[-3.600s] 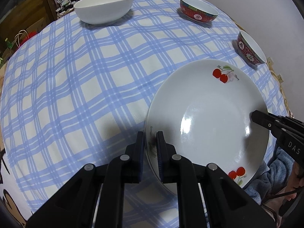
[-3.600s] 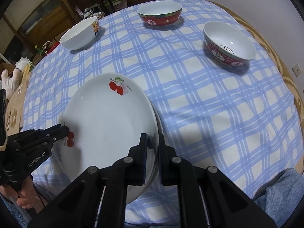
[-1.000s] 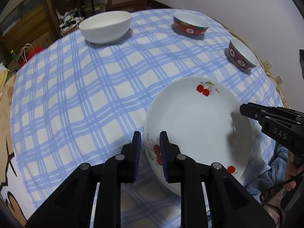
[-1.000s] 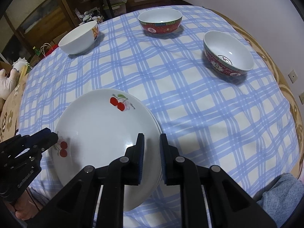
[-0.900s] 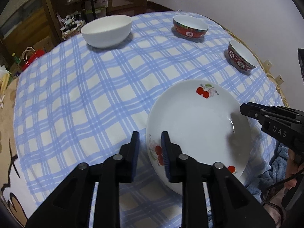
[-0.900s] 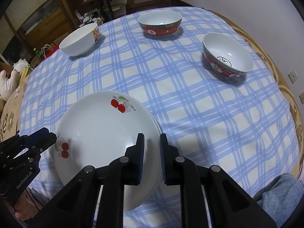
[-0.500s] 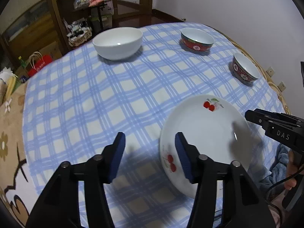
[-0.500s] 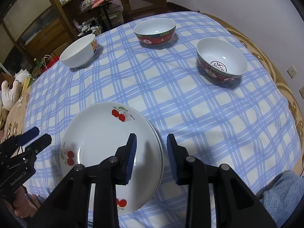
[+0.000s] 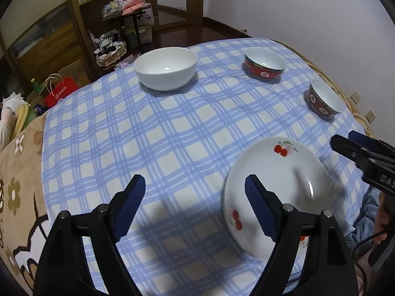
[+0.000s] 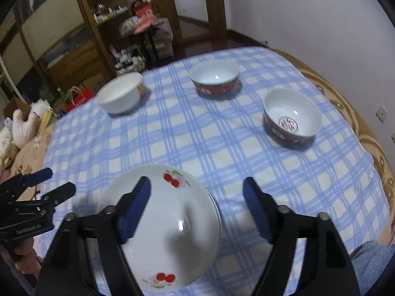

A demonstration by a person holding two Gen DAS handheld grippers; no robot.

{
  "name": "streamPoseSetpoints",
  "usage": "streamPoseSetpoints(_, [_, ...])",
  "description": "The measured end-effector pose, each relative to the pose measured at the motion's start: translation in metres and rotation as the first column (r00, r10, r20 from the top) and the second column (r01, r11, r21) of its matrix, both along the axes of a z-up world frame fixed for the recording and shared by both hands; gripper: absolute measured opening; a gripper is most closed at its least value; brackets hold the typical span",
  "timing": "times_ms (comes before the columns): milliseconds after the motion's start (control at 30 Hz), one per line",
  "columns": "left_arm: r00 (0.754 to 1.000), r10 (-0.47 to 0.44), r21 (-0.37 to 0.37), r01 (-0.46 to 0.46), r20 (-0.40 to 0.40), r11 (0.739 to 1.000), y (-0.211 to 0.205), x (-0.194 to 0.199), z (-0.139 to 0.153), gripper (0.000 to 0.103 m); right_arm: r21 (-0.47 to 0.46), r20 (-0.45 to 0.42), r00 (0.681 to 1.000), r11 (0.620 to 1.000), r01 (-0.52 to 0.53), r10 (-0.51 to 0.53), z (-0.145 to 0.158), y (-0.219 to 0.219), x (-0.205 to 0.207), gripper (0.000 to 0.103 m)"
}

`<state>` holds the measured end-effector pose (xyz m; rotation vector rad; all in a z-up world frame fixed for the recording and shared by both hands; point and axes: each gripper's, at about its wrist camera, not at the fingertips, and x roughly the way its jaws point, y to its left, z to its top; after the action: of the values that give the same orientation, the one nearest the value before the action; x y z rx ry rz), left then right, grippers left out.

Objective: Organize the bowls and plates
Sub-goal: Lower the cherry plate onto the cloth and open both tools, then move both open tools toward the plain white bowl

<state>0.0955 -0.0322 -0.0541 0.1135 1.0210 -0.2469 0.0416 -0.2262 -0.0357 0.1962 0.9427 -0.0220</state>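
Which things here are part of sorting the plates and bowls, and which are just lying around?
Part of the job:
- cherry plate, apparently stacked on another
- white bowl
- far red bowl
- near red bowl

Lying about:
- checked cloth
- red bag on the floor
- shelf clutter
- soft toy

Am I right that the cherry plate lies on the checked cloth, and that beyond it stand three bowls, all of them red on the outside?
Not quite: only two are red. The right wrist view shows the cherry plate on the checked cloth, with two red-patterned bowls beyond it. The third bowl, on the left, is white outside.
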Motion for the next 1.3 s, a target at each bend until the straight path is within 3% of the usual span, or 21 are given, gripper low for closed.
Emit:
streamPoseSetpoints(200, [1.0,0.017,-0.008,-0.017,0.025,1.0,0.01,0.001,0.01,0.083,-0.007,0.058,0.998,1.0,-0.025,0.025,0.011,0.007,-0.003,0.099])
streamPoseSetpoints(867, [0.997,0.039,0.003,-0.04,0.065,0.999,0.033,0.013,0.026,0.084,0.007,0.111,0.993,0.999,-0.032,0.031,0.022,0.015,0.013,0.1])
streamPoseSetpoints(1300, [0.998,0.067,0.042,-0.068,0.02,0.997,0.045,0.079,0.035,0.084,-0.077,0.059,0.987,0.986,-0.145,0.149,0.037,0.034,0.06,0.1])
